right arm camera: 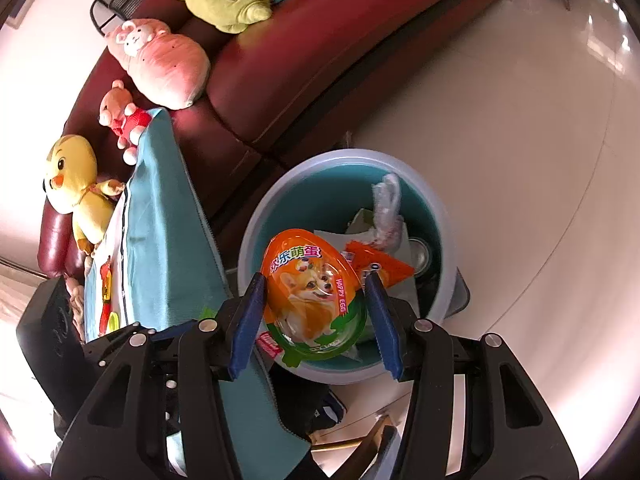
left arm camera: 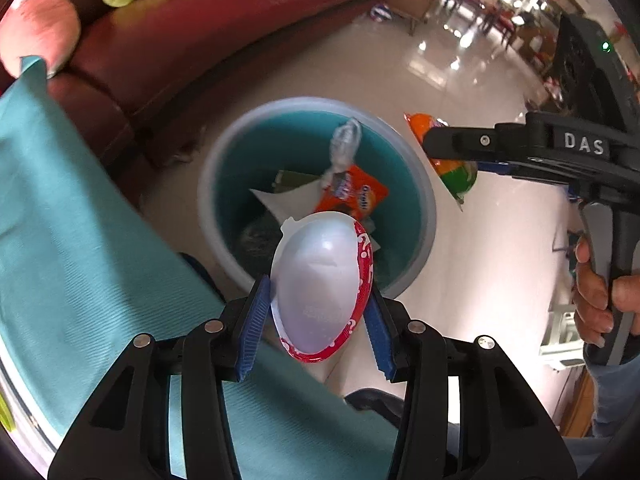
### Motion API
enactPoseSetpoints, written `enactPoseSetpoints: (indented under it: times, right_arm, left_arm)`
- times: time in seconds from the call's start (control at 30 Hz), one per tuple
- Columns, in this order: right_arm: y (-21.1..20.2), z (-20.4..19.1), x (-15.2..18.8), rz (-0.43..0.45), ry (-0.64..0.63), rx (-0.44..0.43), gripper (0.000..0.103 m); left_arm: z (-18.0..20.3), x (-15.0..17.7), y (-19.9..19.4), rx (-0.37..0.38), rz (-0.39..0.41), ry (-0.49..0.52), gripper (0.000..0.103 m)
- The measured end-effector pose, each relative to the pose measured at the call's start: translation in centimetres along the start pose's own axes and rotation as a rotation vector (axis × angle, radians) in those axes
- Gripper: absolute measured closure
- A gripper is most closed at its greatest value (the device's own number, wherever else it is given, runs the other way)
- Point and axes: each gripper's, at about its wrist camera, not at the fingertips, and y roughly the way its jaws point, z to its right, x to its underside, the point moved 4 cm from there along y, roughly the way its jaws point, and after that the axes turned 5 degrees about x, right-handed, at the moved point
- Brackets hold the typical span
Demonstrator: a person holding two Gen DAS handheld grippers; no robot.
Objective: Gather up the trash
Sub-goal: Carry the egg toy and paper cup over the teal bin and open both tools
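My left gripper [left arm camera: 318, 304] is shut on a white egg-shaped plastic shell with a red rim [left arm camera: 320, 284], held over the near rim of a round teal bin [left arm camera: 224, 184]. My right gripper [right arm camera: 316, 304] is shut on an orange egg-shaped pack with a dog picture [right arm camera: 312, 292], held over the same teal bin [right arm camera: 256, 232]. In the left wrist view the right gripper [left arm camera: 436, 148] reaches in from the right with the orange pack [left arm camera: 460, 172] past the bin's far rim. The bin holds an orange snack wrapper [left arm camera: 356, 196], a twisted clear plastic bag [left arm camera: 344, 144] and paper.
A dark red leather sofa [right arm camera: 320, 48] with plush toys [right arm camera: 160, 64] runs behind the bin. A teal cloth [left arm camera: 80, 240] drapes beside it on the left. Shiny pale floor [right arm camera: 500, 120] spreads to the right. A person's hand [left arm camera: 596, 296] grips the right tool's handle.
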Motion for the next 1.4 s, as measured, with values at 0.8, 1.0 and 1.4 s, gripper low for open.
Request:
enactPoseSetpoints:
  times: [0.8, 1.0, 1.4]
  right_arm:
    - [1.3, 0.7, -0.5, -0.034, -0.003, -0.009, 0.054]
    - [1.8, -0.6, -0.3, -0.049, -0.026, -0.006, 0.054]
    - [3.8, -3.6, 1.8, -0.118, -0.079, 0.023, 0.046]
  left_arm:
    - [0.0, 0.8, 2.1, -0.022, -0.038, -0.03, 0.021]
    - [-1.0, 2.0, 0.4, 0.0, -0.015, -0.08, 0.02]
    - [-2.9, 3.0, -2.9, 0.021, 0.053, -0.128, 0.016]
